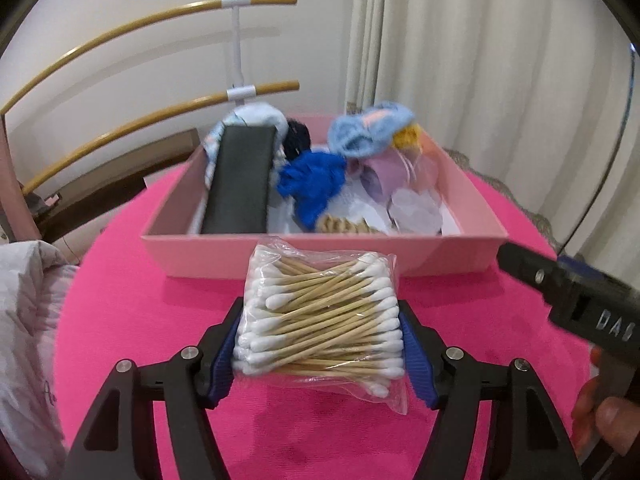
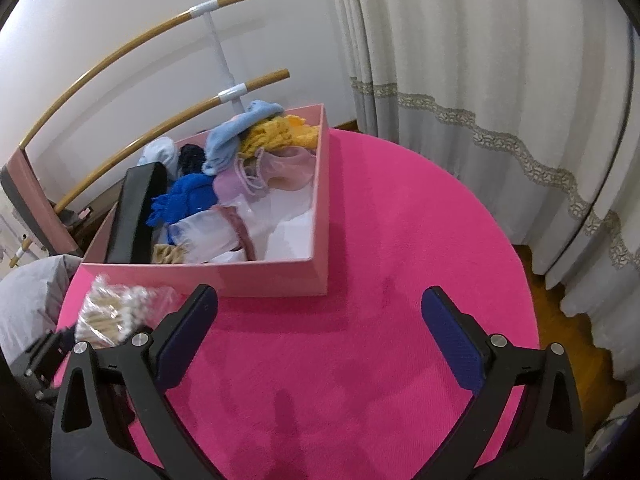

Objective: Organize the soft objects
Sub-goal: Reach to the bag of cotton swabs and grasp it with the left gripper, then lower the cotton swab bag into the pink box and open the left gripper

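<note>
Pink covers almost everything: a round tabletop [image 2: 400, 240] in bright pink cloth, and on its far side a pale pink box [image 1: 320, 250] with low walls. The left hand-held gripper [image 1: 320, 344] is closed on a clear bag of cotton swabs [image 1: 320, 320]; its two blue pads press the bag from the left and the right side. The bag is just in front of the near wall of the box, outside it. I cannot tell if the bag touches the cloth or is lifted above it.

The right hand-held gripper [image 2: 320, 336] is wide open and holds nothing. It is above the bare pink cloth, to the right of the bag and near the box's near right corner.

Inside the box lie several soft things. A long black case [image 1: 240, 184] leans along the left wall. Beside it is a bright blue knitted piece [image 1: 312, 184], and behind that a light blue knitted piece [image 1: 368, 128] on top of yellow yarn [image 2: 280, 132]. A pale purple pouch [image 1: 384, 176] lies toward the right.

Cream curtains [image 2: 480, 80] hang behind the tabletop on the right.
</note>
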The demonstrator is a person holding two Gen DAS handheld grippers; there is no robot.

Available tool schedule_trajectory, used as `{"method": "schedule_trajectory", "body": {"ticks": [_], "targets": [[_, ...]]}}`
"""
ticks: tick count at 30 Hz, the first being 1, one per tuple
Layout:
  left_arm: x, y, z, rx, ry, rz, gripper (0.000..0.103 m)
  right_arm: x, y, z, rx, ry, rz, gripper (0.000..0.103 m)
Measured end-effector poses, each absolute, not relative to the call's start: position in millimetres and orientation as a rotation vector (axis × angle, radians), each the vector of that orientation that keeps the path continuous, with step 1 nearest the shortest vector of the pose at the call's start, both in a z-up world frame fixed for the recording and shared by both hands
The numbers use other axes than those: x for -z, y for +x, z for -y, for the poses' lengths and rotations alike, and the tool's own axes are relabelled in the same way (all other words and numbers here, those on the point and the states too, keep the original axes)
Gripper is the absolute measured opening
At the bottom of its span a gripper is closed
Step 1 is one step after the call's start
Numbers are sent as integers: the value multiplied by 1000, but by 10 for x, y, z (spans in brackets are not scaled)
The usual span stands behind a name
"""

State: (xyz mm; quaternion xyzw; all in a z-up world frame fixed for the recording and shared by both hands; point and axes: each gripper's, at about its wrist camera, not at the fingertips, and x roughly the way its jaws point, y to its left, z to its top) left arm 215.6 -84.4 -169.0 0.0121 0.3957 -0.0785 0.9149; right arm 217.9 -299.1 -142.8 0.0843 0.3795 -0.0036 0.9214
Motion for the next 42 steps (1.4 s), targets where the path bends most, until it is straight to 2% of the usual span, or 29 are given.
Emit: {"method": "schedule_trajectory", "body": {"ticks": [9, 19, 20, 21, 23, 31, 42], "targets": [[1219, 2244, 668, 135, 15, -711, 66, 1109, 2235, 2809, -18, 133, -718, 102], [1138, 2753, 709, 162, 10, -740, 68, 788, 2403, 2737, 0, 100, -648, 103], [1181, 2839, 721, 173, 15, -768, 74, 776, 2418, 2733, 4, 97, -647, 103], [1226, 2902, 735, 170, 23, -791, 89, 768, 2430, 2728, 6, 94, -646, 103], [1270, 2930, 716, 135, 36, -786, 103, 764, 2435, 2712, 7, 89, -644, 103], [1185, 2717, 477, 94, -14, -744, 103, 778, 2406, 2645, -3, 89, -638, 103], [884, 1905, 110, 21, -31, -644, 103, 633, 2152, 2343, -45, 61, -600, 103]]}}
